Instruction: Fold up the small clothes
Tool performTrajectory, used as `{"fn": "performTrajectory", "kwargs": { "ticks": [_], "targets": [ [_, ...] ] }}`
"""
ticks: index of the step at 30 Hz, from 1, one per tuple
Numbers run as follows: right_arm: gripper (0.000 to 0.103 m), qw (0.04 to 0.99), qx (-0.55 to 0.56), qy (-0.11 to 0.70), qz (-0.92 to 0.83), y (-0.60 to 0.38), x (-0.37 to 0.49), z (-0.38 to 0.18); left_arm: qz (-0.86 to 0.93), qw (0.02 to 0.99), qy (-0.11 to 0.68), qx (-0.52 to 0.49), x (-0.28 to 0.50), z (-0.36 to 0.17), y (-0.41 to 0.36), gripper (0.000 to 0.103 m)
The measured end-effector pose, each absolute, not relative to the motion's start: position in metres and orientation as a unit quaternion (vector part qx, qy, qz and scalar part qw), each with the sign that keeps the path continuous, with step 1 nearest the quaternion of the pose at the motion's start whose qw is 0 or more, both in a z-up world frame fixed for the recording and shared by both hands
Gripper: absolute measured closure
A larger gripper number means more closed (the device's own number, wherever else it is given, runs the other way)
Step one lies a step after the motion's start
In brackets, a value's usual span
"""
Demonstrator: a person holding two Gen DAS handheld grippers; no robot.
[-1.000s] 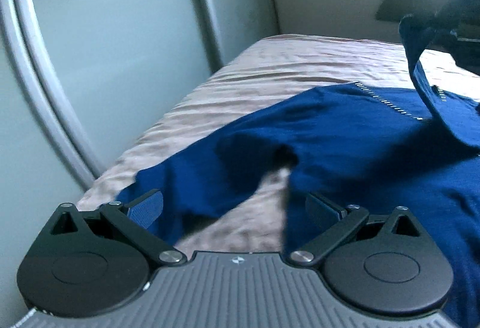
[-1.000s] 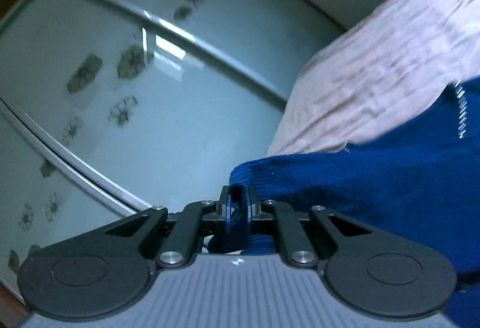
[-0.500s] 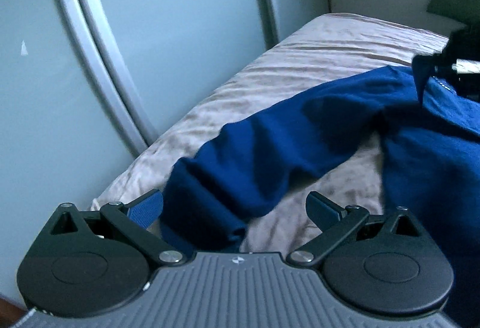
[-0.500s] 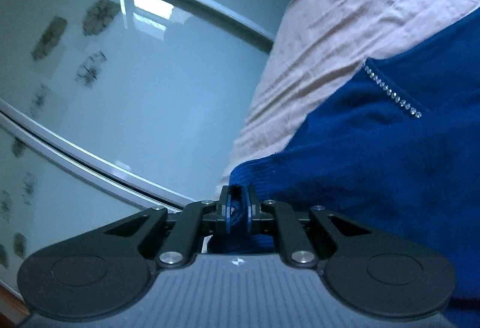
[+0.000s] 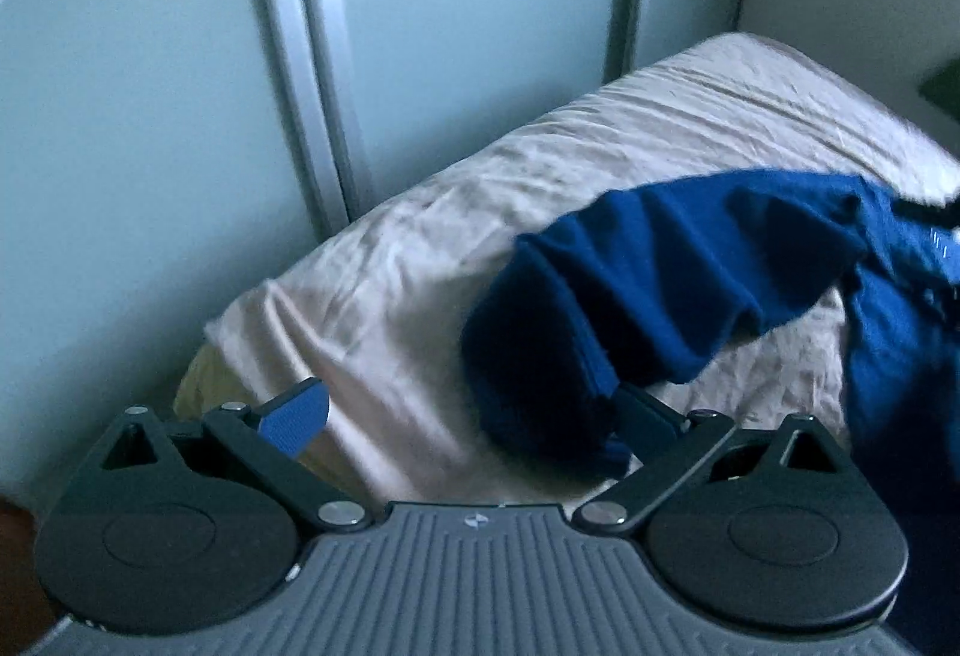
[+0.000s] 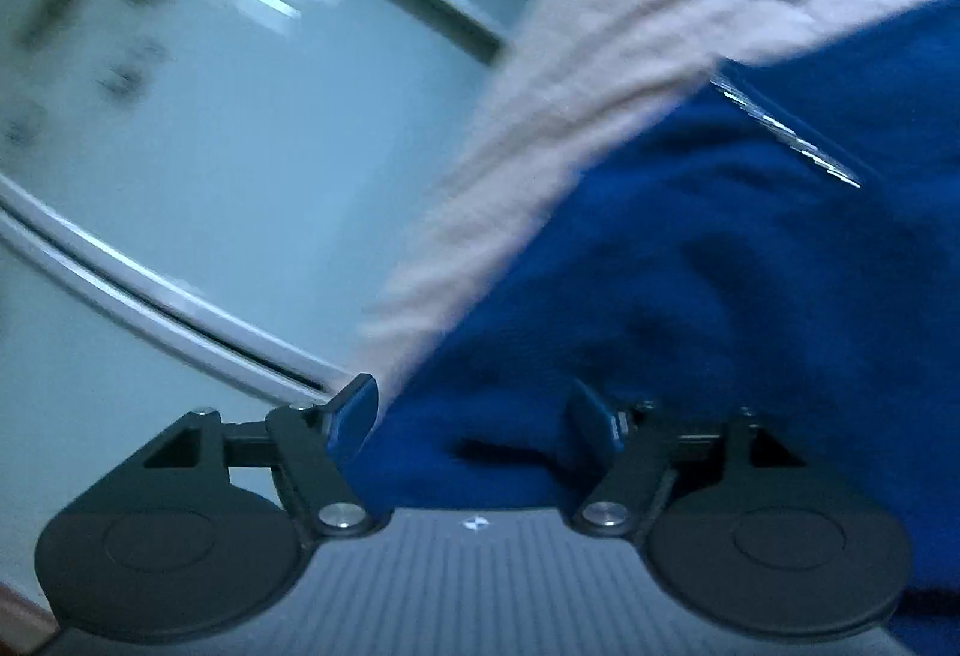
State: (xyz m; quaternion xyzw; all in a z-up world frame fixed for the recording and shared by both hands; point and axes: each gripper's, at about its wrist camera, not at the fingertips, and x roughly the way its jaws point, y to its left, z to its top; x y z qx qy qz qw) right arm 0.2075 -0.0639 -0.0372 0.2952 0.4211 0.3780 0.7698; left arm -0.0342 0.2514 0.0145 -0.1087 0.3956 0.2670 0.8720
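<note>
The sweater (image 5: 678, 266) is dark blue knit cloth, soft and matt, with a glinting line of small studs (image 6: 786, 134). The bedsheet (image 5: 432, 236) is pale, creased matt cloth. The wardrobe doors (image 5: 150, 116) are glossy frosted glass between smooth grey metal-look frames (image 5: 312, 74).

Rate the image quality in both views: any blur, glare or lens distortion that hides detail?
Left wrist view: dim and bluish, slight blur; sweater folds fall into dark shadow; fisheye bends the door frames. Right wrist view: heavy motion blur smears the sheet and the sweater's stud row; a window reflection glares on the door; the frames curve strongly.
</note>
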Motion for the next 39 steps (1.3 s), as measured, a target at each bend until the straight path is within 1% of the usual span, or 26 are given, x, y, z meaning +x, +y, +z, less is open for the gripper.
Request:
{"fn": "performTrajectory", "kwargs": {
  "ticks": [2, 5, 7, 10, 15, 17, 18, 19, 20, 22, 23, 24, 25, 26, 28, 31, 39],
  "targets": [
    [0.031, 0.795, 0.238, 0.392, 0.396, -0.053, 0.184, -0.017, 0.276, 0.871, 0.384, -0.130, -0.040, 0.017, 0.261, 0.003],
    [0.031, 0.816, 0.158, 0.347, 0.435, -0.031, 0.145, 0.008, 0.288, 0.868, 0.380, -0.136, -0.042, 0.019, 0.269, 0.007],
    [0.031, 0.812, 0.124, 0.340, 0.457, -0.016, 0.127, 0.016, 0.266, 0.874, 0.376, -0.152, -0.044, 0.021, 0.272, 0.009],
    [0.031, 0.804, 0.087, 0.328, 0.488, 0.002, 0.100, 0.020, 0.219, 0.889, 0.359, -0.183, -0.047, 0.025, 0.267, 0.009],
    [0.031, 0.807, 0.031, 0.322, 0.495, 0.015, 0.069, 0.019, 0.168, 0.877, 0.375, -0.249, -0.036, 0.014, 0.263, 0.012],
    [0.031, 0.805, 0.026, 0.326, 0.495, 0.014, 0.065, 0.016, 0.159, 0.872, 0.379, -0.265, -0.030, 0.009, 0.259, 0.015],
    [0.031, 0.803, 0.028, 0.330, 0.495, 0.013, 0.064, 0.015, 0.162, 0.871, 0.383, -0.261, -0.027, 0.007, 0.255, 0.022],
    [0.031, 0.802, 0.032, 0.335, 0.494, 0.010, 0.064, 0.013, 0.167, 0.871, 0.389, -0.249, -0.023, 0.006, 0.251, 0.031],
    [0.031, 0.800, 0.036, 0.339, 0.493, 0.008, 0.063, 0.012, 0.174, 0.873, 0.394, -0.231, -0.019, 0.005, 0.246, 0.035],
    [0.031, 0.800, 0.044, 0.347, 0.488, 0.004, 0.065, 0.008, 0.183, 0.877, 0.394, -0.204, -0.013, 0.003, 0.241, 0.058],
    [0.031, 0.800, 0.049, 0.349, 0.486, 0.002, 0.065, 0.007, 0.184, 0.880, 0.391, -0.198, -0.013, 0.002, 0.241, 0.063],
    [0.031, 0.800, 0.052, 0.351, 0.484, 0.003, 0.067, 0.006, 0.184, 0.881, 0.387, -0.201, -0.014, 0.002, 0.243, 0.078],
    [0.031, 0.800, 0.055, 0.353, 0.483, 0.003, 0.067, 0.005, 0.181, 0.882, 0.380, -0.213, -0.017, 0.001, 0.247, 0.087],
    [0.031, 0.799, 0.058, 0.354, 0.482, 0.002, 0.067, 0.005, 0.178, 0.882, 0.372, -0.229, -0.021, 0.001, 0.252, 0.090],
    [0.031, 0.798, 0.060, 0.354, 0.483, 0.001, 0.066, 0.004, 0.177, 0.883, 0.360, -0.243, -0.029, 0.002, 0.261, 0.091],
    [0.031, 0.797, 0.059, 0.355, 0.485, 0.001, 0.065, 0.003, 0.201, 0.889, 0.345, -0.227, -0.042, 0.007, 0.269, 0.092],
    [0.031, 0.795, 0.065, 0.365, 0.480, -0.005, 0.066, -0.003, 0.300, 0.876, 0.291, -0.242, -0.075, 0.023, 0.317, 0.093]
  ]
}}
